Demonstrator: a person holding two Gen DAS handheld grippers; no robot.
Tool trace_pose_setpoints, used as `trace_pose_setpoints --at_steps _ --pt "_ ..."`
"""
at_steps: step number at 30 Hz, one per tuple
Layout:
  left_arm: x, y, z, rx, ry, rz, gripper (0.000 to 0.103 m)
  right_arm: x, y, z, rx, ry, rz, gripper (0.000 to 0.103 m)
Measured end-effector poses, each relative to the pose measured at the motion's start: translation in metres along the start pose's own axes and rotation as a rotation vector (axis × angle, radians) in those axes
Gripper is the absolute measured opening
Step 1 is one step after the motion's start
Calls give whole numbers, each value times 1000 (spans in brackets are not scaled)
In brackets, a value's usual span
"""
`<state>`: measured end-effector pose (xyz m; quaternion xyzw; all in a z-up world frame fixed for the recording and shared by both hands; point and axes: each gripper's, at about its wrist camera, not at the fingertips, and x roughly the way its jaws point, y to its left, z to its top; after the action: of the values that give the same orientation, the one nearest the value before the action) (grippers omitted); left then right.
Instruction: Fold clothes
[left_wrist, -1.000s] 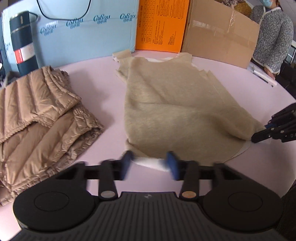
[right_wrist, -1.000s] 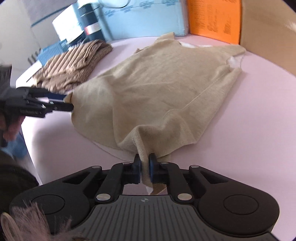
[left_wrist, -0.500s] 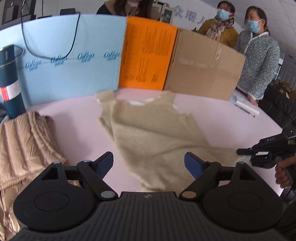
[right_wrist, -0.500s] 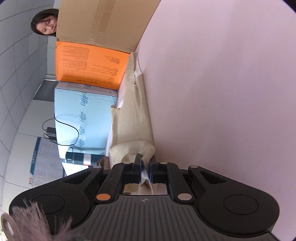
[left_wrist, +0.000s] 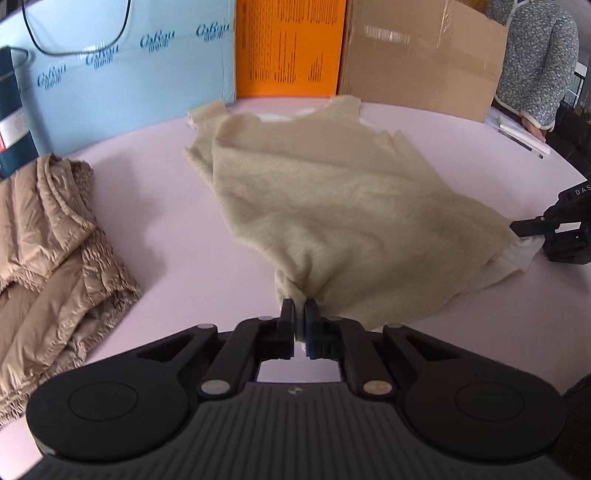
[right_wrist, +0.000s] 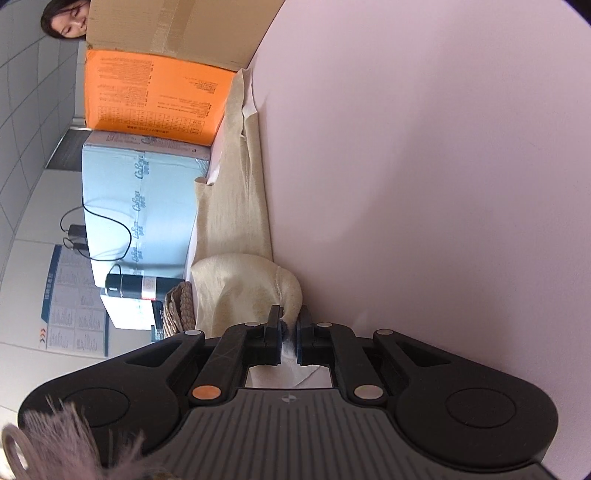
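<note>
A beige knit vest (left_wrist: 332, 192) lies on the pink table (left_wrist: 177, 229), neck toward the boxes at the back. My left gripper (left_wrist: 300, 314) is shut on the near left hem corner, which is bunched up between the pads. My right gripper (right_wrist: 289, 325) is shut on the other hem corner of the vest (right_wrist: 236, 206); its view is rolled sideways. The right gripper also shows at the right edge of the left wrist view (left_wrist: 524, 227), pinching the hem with white lining showing under it.
A folded tan puffer jacket (left_wrist: 48, 251) lies at the left. A light blue box (left_wrist: 122, 85), an orange box (left_wrist: 288, 48) and a cardboard box (left_wrist: 421, 55) line the table's back. A dark flask (left_wrist: 13, 114) stands far left. A person (left_wrist: 535, 62) stands at the back right.
My left gripper was open and raised half a second ago; it has come down and shut on the near hem corner. The right gripper kept its hold and stays rolled sideways.
</note>
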<state>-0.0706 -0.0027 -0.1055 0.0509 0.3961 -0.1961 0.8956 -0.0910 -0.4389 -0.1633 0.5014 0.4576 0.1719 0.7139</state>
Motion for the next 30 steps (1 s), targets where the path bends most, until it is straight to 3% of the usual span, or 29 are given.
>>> trace_pose_setpoints --at_steps 3,10,14,16,17,18,19,20,21,22,23,24,28,30 --pt "-26 14 6 -101 -26 -14 3 2 8 0 -54 37 -3 10" --pt "-118 44 24 -194 -95 16 3 5 50 -17 -333 271 -26 10" --pt "-120 53 5 -163 60 111 3 7 74 -26 -492 405 -39 11" --pt "-108 64 -12 -189 176 201 3 8 85 -31 -571 472 -45 12" --pt "-105 71 -19 -223 206 216 3 8 91 -33 -611 506 -49 15" --pt "-104 78 -25 -264 224 220 4 8 94 -35 -633 517 -56 26" --pt "-105 80 -29 -289 217 210 6 6 93 -36 -632 497 -70 37" --pt "-106 81 -30 -309 201 195 17 4 92 -36 -630 477 -84 41" --pt "-107 79 -30 -308 181 178 34 2 91 -37 -629 457 -98 42" --pt "-108 74 -30 -300 158 161 45 0 89 -37 -627 436 -112 42" --pt "-107 67 -29 -275 136 142 65 -2 90 -38 -634 406 -124 42" --pt "-105 60 -27 -244 124 123 74 -4 93 -40 -653 361 -131 42" --pt "-87 33 -19 -116 116 101 75 7 122 -66 -880 275 -185 42" --pt "-81 26 -17 -82 106 76 75 9 124 -71 -912 273 -208 42"
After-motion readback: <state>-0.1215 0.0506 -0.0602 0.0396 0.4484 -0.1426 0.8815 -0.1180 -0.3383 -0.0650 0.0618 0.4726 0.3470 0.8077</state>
